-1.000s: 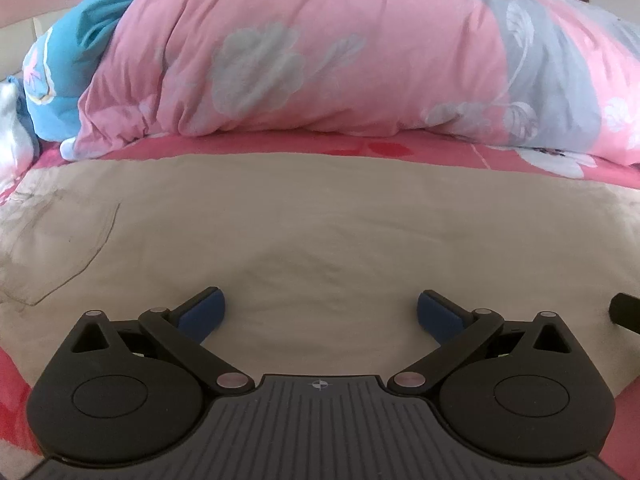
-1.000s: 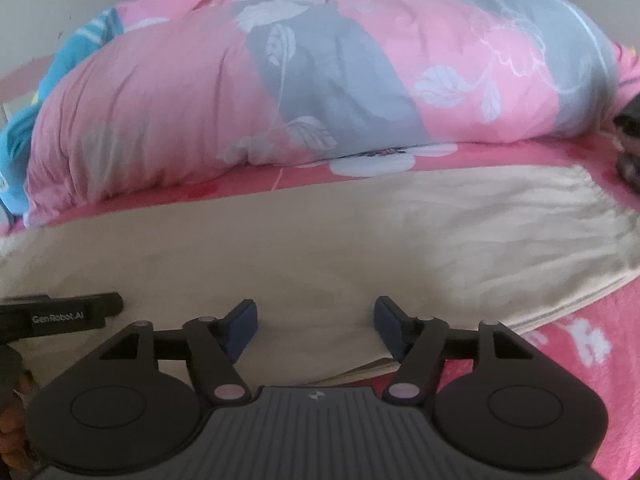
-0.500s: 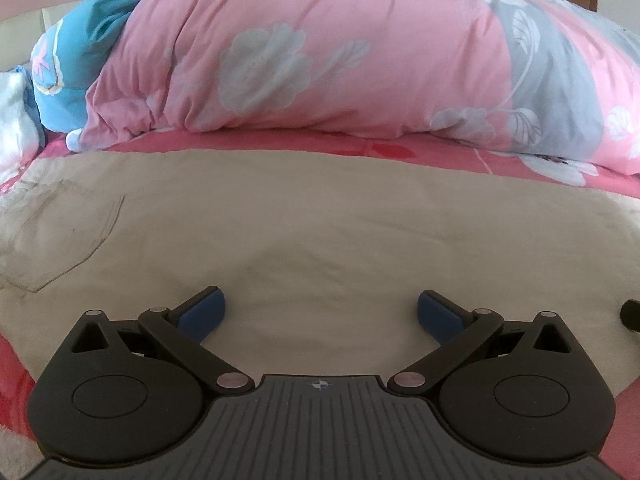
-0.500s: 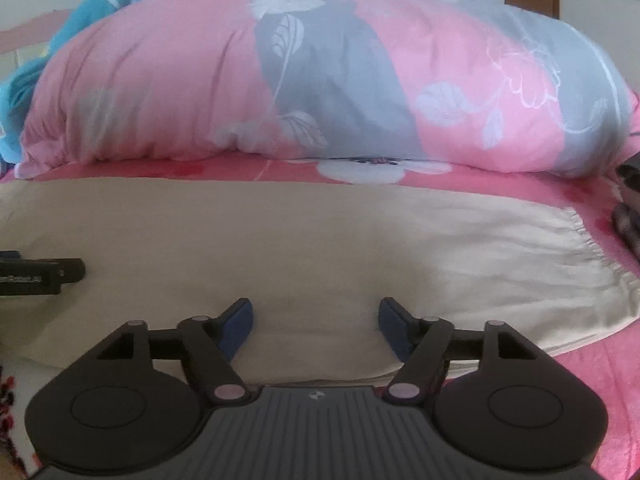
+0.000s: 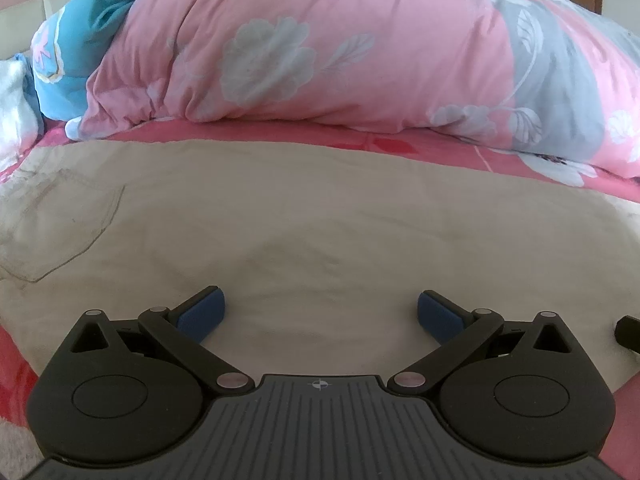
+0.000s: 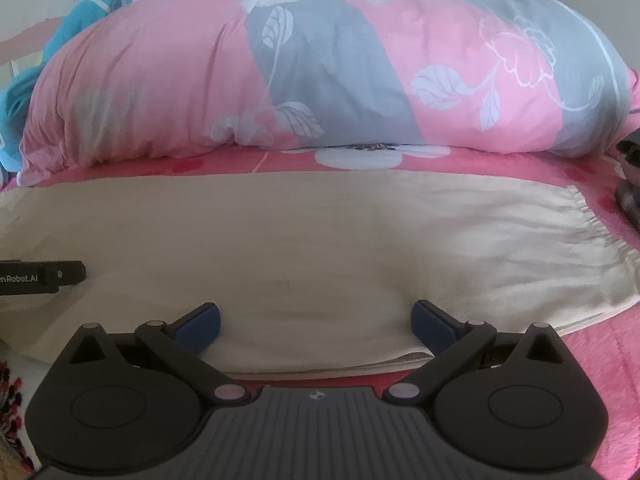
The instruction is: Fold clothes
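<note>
Since the earlier frame the right tool [image 6: 316,322] has spread its jaws and is opening still, nothing gripped. The left tool [image 5: 320,312] stands open, empty. The beige trousers [image 5: 320,220] lie flat on the bed [image 5: 400,146], ready for regrasping. A quilt [image 6: 320,72] at 12 o'clock limits forward room.
</note>
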A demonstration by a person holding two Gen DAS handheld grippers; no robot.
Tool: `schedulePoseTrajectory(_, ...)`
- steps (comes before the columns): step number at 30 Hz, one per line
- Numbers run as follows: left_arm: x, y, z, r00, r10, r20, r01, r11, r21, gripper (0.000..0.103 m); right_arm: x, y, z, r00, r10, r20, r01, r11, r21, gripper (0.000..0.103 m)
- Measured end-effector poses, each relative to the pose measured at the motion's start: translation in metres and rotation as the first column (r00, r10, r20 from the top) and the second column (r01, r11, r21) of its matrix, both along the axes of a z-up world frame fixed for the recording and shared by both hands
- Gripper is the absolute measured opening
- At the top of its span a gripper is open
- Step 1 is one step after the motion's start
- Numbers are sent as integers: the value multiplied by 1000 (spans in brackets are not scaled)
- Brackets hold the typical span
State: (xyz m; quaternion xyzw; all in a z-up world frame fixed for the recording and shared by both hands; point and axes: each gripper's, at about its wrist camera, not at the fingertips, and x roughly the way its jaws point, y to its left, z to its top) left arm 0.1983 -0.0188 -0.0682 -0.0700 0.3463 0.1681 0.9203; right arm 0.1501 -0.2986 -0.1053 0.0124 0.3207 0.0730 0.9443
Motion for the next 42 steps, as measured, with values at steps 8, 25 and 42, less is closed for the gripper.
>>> schedulePoseTrajectory(8,0,-3,-2,1000,-2,5,2,1000,13,103,-1,-5,0,1000,4,5,-4,999,33,103)
schedulePoseTrajectory(25,-1,-1,-2,1000,-20,2,20,1000,24,103,-3,-6,29,989,5,151,1,999,-39,92)
schedulePoseTrajectory(42,-1,-1,-2,999,-42,9,42,999,32,103,56,-120,21,981,-193,-4,192,980,-59,26)
